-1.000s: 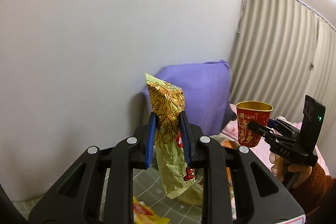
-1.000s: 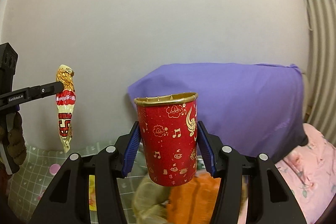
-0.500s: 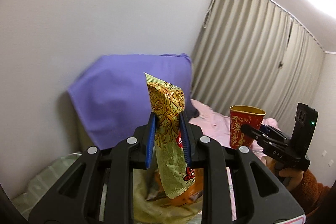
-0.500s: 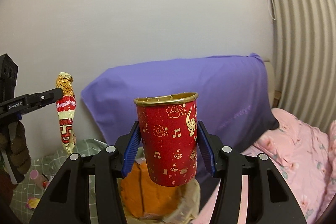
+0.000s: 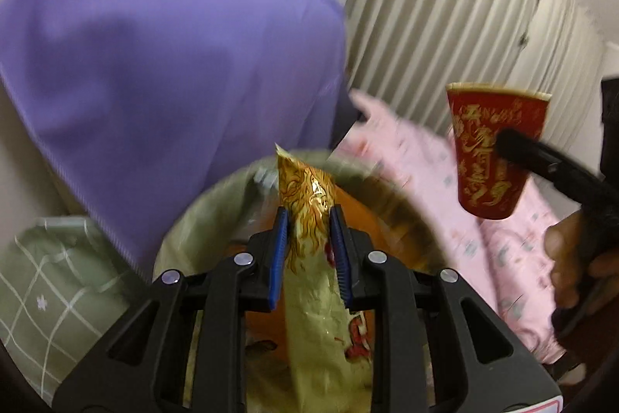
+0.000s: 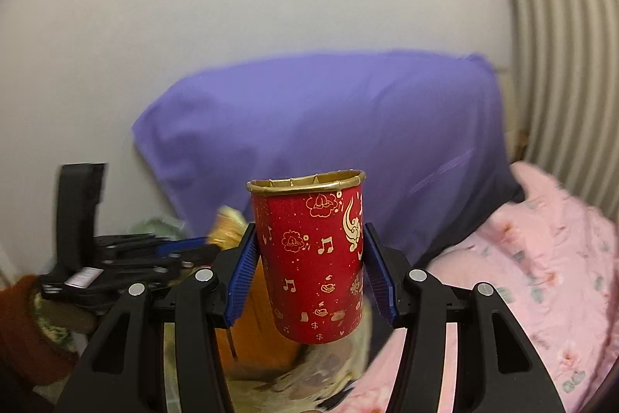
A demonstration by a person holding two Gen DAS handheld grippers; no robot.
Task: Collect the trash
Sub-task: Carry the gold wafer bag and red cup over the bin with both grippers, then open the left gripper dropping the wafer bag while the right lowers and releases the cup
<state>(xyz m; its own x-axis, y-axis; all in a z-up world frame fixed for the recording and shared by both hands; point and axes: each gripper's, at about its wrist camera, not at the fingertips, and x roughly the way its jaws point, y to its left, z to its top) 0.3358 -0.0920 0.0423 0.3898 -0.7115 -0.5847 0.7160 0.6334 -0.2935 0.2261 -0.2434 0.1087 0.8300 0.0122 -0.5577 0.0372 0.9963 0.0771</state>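
Note:
My left gripper is shut on a gold noodle snack wrapper, which stands upright between the blue pads, right above a round bin lined with a pale green bag holding orange trash. My right gripper is shut on a red paper cup with gold patterns, held upright above the bin's right side. The cup also shows at the right of the left wrist view. The left gripper and wrapper show blurred in the right wrist view.
A purple pillow leans on the white wall behind the bin. A pink floral blanket lies to the right. A green checked cloth lies to the left. Ribbed curtains hang at the far right.
Both grippers have moved right and tilted down over the bin, which now fills the lower part of the left view. The wrapper and cup stay gripped.

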